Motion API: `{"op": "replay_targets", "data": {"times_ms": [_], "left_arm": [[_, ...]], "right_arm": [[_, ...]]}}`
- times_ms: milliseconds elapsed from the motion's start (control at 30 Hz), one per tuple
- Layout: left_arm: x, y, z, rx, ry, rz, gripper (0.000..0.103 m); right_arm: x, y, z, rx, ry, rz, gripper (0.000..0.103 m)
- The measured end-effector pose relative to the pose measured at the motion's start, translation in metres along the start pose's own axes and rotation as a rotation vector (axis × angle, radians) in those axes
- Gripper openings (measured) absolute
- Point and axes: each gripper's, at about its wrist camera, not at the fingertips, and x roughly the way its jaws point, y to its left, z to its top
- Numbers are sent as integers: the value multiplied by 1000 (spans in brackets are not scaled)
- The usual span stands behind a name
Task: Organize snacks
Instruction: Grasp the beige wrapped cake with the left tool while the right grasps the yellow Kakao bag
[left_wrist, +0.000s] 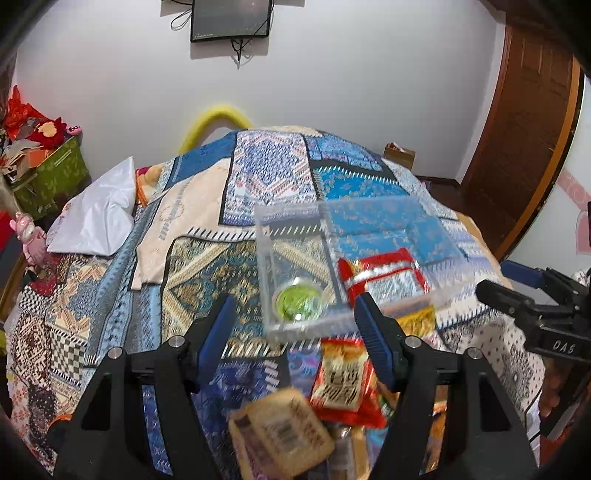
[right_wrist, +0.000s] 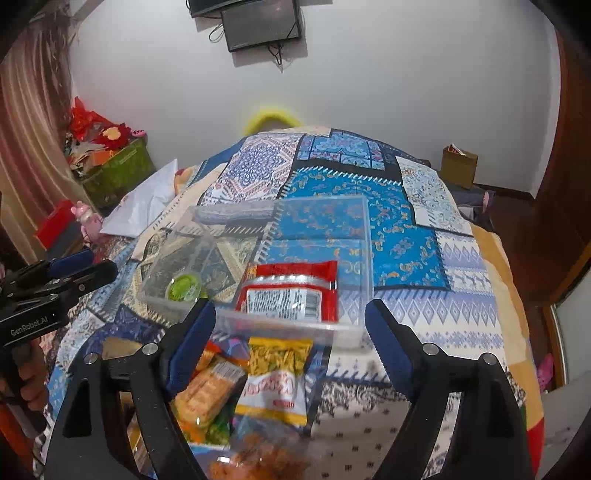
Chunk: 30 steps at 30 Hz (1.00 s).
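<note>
The box (right_wrist: 354, 236) is clear, glossy plastic; the snack packets (right_wrist: 291, 291) are shiny foil (crinkled); the bedspread (right_wrist: 406, 236) is matt printed cloth; the door (left_wrist: 517, 147) is brown wood.

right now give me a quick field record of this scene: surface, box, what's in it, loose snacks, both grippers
surface: patterned patchwork bedspread
box: clear plastic box with two compartments, lying on the bedspread
left compartment: green jelly cup
right compartment: red snack packet
loose snacks: pile in front of the box, among them a yellow packet and a biscuit pack
left gripper: open, empty
right gripper: open, empty
</note>
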Motion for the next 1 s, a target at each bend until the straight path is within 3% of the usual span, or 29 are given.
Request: {"op": "replay_targets", "data": {"times_ms": [333, 600, 867, 1000], "left_arm": [[15, 19, -50, -32, 114, 24, 66], [35, 23, -82, -61, 199, 0, 66], [44, 16, -88, -31, 182, 0, 70], [52, 13, -88, -13, 204, 8, 76]], "right_arm": [[6, 1, -35, -3, 67, -1, 81], [40, -5, -58, 22, 171, 0, 81], [64, 0, -59, 17, 226, 37, 81], [74, 5, -62, 8, 258, 47, 78]]}}
